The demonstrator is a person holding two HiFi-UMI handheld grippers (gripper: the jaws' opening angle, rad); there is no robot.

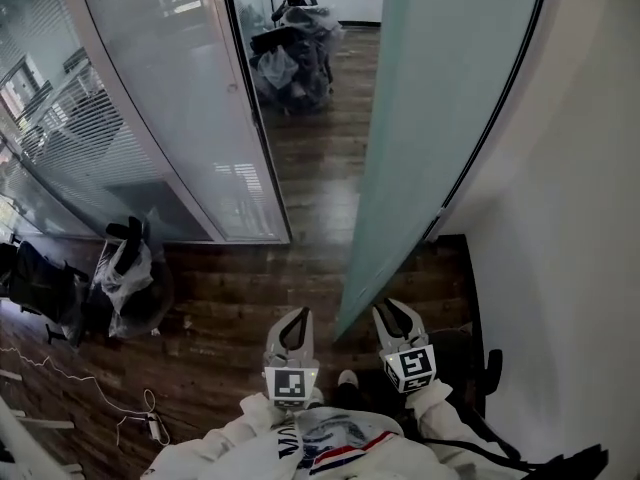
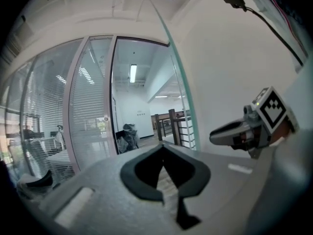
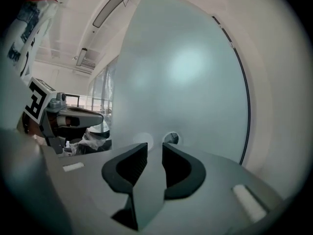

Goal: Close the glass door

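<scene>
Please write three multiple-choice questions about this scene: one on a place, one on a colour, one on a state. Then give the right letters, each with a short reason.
1. In the head view, where does the near lower corner of the glass door come down?
A) left of both grippers
B) between the two grippers
C) right of both grippers

2. What colour is the floor?
A) white
B) green
C) dark brown

3. How do the jaws of the right gripper stand?
A) apart, gripping nothing
B) shut on the door's edge
C) shut on a cable

Answers:
1 B: the door's corner ends between the left gripper and the right gripper.
2 C: the floor shows dark brown wood planks.
3 A: the right gripper view shows a clear gap between the pads, with nothing in it.
</scene>
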